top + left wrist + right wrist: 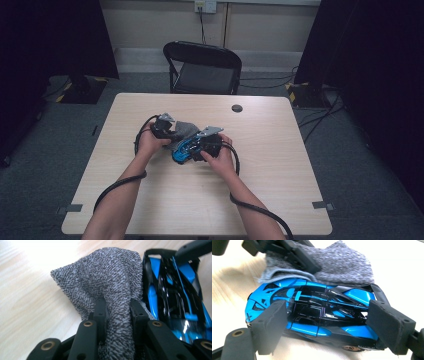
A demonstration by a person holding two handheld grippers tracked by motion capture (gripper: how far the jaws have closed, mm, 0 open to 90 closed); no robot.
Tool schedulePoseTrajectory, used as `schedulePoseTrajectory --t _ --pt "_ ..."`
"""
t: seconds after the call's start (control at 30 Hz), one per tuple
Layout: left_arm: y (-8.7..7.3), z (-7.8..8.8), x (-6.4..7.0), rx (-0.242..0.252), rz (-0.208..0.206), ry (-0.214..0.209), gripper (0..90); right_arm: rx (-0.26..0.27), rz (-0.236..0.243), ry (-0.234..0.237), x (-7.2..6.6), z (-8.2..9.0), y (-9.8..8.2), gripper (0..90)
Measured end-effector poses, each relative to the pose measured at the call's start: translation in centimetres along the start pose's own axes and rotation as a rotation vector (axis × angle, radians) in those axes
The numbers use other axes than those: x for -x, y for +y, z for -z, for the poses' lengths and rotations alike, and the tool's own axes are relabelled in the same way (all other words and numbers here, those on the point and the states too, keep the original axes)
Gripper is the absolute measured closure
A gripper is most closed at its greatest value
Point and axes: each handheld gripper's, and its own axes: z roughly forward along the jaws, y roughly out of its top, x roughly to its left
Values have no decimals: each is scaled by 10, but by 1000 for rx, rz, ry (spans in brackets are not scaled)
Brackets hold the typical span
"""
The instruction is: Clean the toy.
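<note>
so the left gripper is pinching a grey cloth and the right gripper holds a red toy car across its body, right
Not quite: the toy car is blue and black, not red, as the right gripper view shows. The rest holds: the left gripper pinches the grey cloth, and the right gripper holds the car across its body.

Blue-black toy car [312, 312]; grey-flecked cloth [107, 282]; black tongs.
</note>
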Motion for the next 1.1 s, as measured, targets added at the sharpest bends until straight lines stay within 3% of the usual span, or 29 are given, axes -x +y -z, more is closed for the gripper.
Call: schedulePoseTrajectory --t 0.13,0.53,0.93,1.1 --pt "-7 10 -2 -30 -13 0 719 -1 -1 -2 0 0 0 163" --pt "-30 32 0 -11 20 6 720 -6 1 0 0 0 1 163" --pt "-51 53 11 -3 46 9 723 -8 1 -1 0 0 1 163" --pt "-63 62 18 4 74 -15 728 -7 1 0 0 0 1 163"
